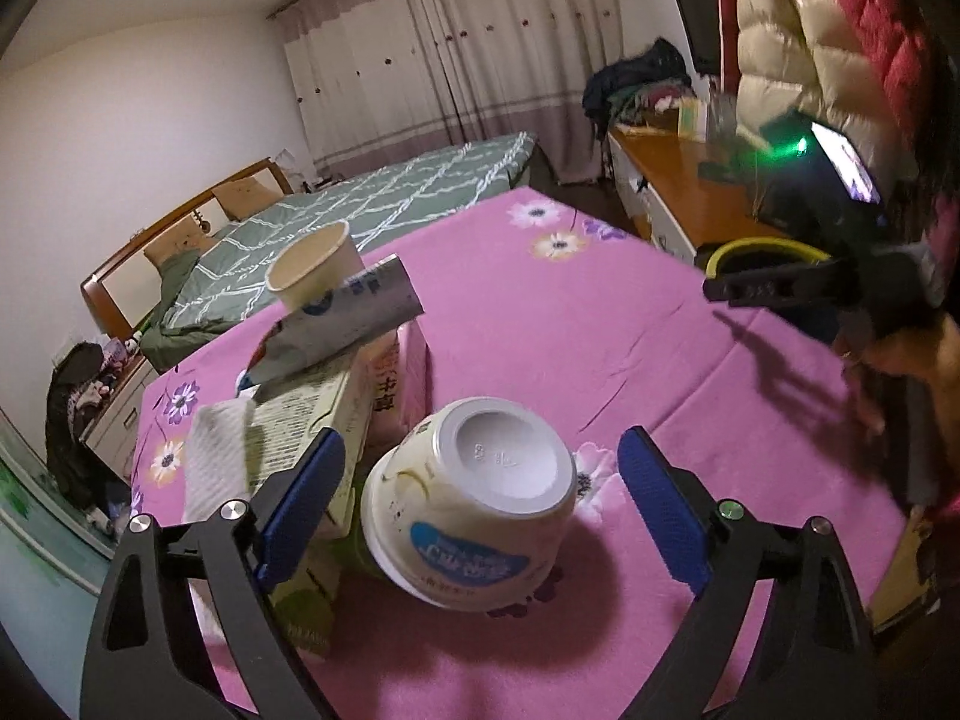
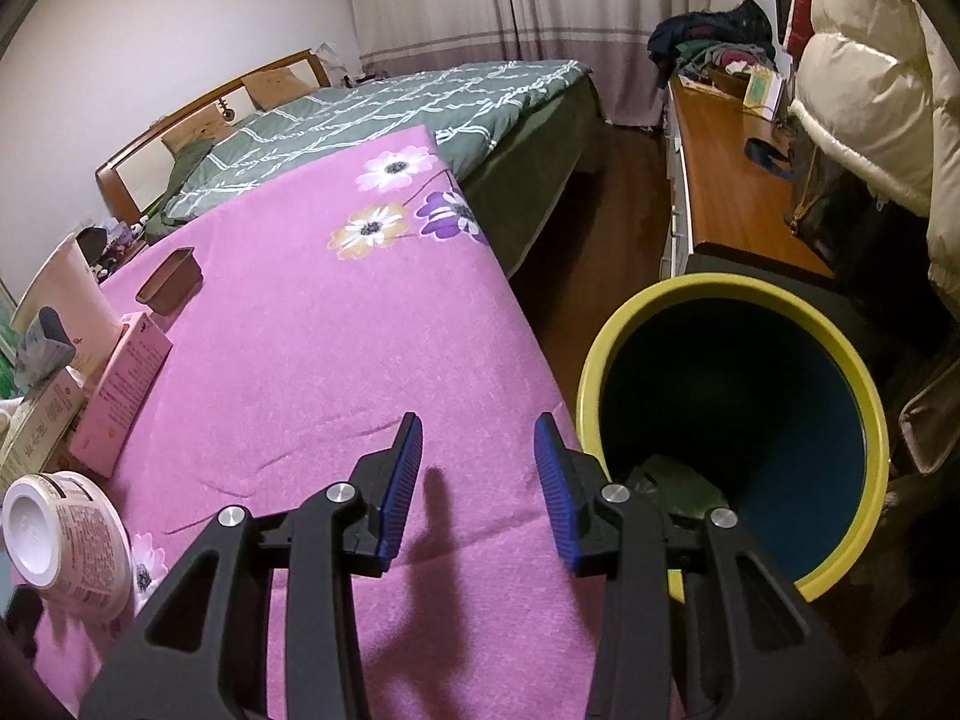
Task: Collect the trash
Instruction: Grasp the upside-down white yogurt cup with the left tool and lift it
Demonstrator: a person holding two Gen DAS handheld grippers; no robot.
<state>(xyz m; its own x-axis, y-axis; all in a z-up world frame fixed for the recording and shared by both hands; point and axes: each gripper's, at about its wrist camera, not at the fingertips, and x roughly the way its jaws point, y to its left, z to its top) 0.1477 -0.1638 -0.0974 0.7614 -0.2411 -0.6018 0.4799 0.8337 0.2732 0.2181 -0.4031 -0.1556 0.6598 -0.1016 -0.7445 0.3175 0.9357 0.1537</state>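
An upturned instant-noodle bowl [image 1: 474,498] is seen on the pink flowered cloth [image 1: 600,330], lying tilted with its white bottom toward the camera. The left gripper [image 1: 480,498] is spread wide, and the bowl sits between its blue pads [image 1: 303,498] without being touched by them. Just beside the bowl, on its left, a green carton [image 1: 312,420] and a pink carton [image 1: 399,378] are stacked close together; a flattened wrapper [image 1: 336,318] lies on top of them, and a paper cup [image 1: 312,264] stands behind. A crumpled white tissue [image 1: 219,462] hangs at the left pad, partly hidden by it.

In the right wrist view the right gripper [image 2: 480,480] is held open above a bare part of the cloth, with nothing between its fingers. A yellow-rimmed bin [image 2: 732,420] stands on the floor just beside the edge of the cloth, to the right of the bowl; something dark green lies in its bottom. A small brown tray [image 2: 171,282] rests on the cloth well apart from the bowl, behind the cartons.
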